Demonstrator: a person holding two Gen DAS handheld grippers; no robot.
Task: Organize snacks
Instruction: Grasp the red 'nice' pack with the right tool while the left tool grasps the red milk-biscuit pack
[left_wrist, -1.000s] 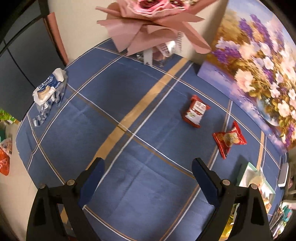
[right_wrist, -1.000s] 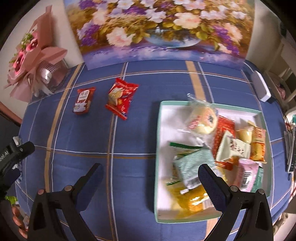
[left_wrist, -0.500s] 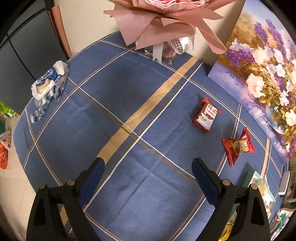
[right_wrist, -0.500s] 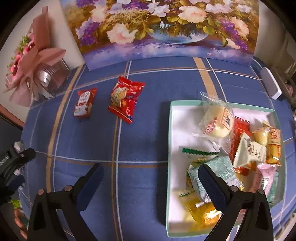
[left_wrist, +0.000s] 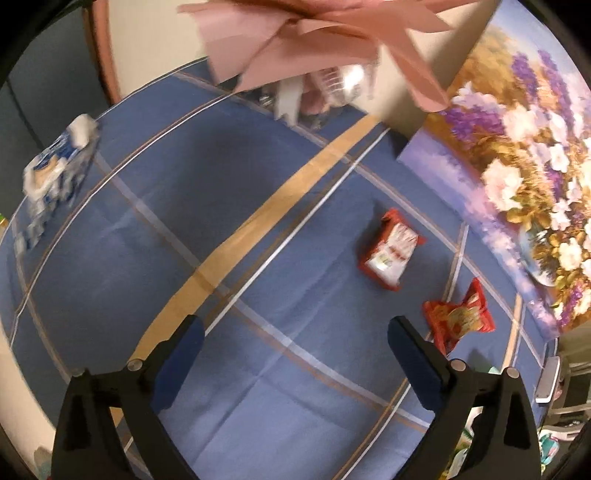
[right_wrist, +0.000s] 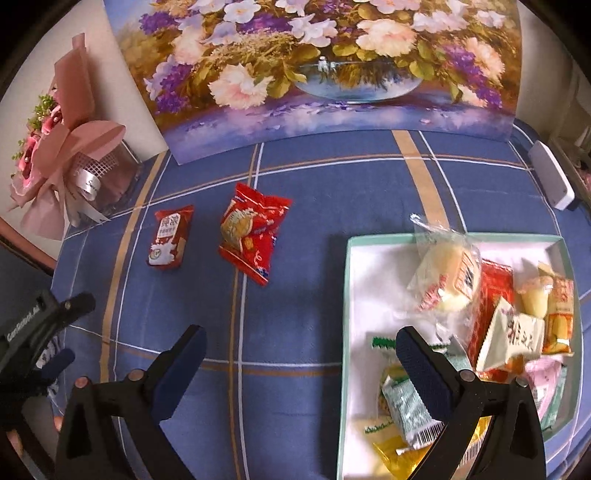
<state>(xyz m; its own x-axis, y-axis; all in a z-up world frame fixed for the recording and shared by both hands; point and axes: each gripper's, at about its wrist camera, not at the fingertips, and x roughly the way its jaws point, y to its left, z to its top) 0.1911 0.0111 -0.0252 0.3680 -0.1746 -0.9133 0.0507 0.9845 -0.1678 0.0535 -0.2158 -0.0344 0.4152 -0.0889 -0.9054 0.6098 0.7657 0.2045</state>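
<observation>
Two loose snacks lie on the blue checked tablecloth: a small red-and-white packet (left_wrist: 389, 251) (right_wrist: 169, 238) and a red bag (left_wrist: 458, 319) (right_wrist: 253, 230). My left gripper (left_wrist: 295, 328) hovers over bare cloth short of them. Its jaws are opening with nothing between them. A blue-and-white packet (left_wrist: 55, 173) lies far left. My right gripper (right_wrist: 300, 334) is open and empty, straddling the left rim of the mint-green tray (right_wrist: 454, 236), which holds several wrapped snacks. The left gripper's body (right_wrist: 44, 332) shows at the left edge of the right wrist view.
A pink-wrapped bouquet (left_wrist: 314, 33) (right_wrist: 62, 158) stands at the back left corner. A flower painting (left_wrist: 517, 166) (right_wrist: 321, 74) leans along the back edge. A white device (right_wrist: 552, 181) lies at the far right. The cloth's edge drops off on the left.
Both grippers have moved toward the two red packets, which look larger and nearer. The tray has slid rightward in the right wrist view. The left jaws stand slightly wider.
</observation>
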